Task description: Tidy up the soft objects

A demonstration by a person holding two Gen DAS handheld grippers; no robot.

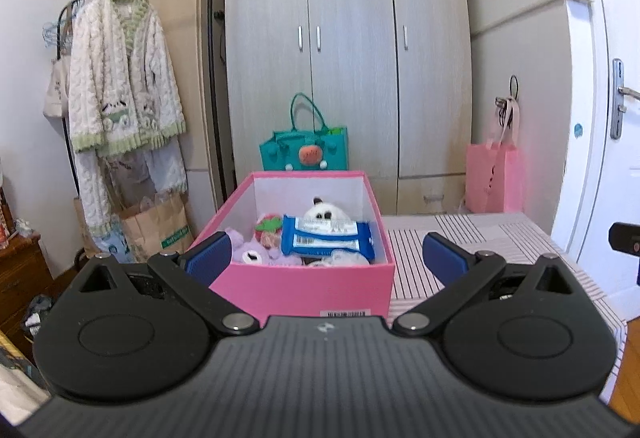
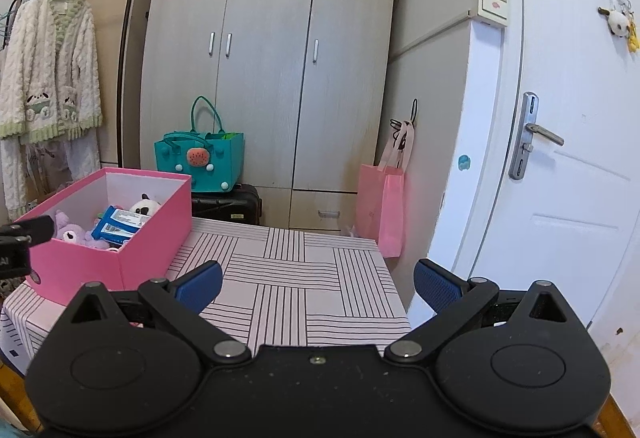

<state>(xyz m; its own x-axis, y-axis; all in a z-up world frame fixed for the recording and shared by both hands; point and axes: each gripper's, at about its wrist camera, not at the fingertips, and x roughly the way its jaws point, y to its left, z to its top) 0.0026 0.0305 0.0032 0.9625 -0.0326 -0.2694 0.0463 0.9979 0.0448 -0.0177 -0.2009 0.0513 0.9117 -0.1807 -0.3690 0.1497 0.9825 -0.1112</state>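
Soft things sit in the pink box; both grippers hang empty.

The pink box (image 1: 304,286) on the striped tabletop (image 2: 288,278) holds a purple plush (image 1: 252,254), a panda plush (image 1: 326,211), a strawberry plush (image 1: 268,228) and a blue wipes pack (image 1: 326,238) on top. The left gripper (image 1: 326,258) faces the box, jaws wide apart; the right gripper (image 2: 318,284) hovers over bare cloth, jaws likewise apart. No soft object shows outside the box, so the sorting looks nearly or fully done.

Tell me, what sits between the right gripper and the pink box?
Nothing: only bare striped tablecloth separates the right gripper from the pink box, per the right wrist view.
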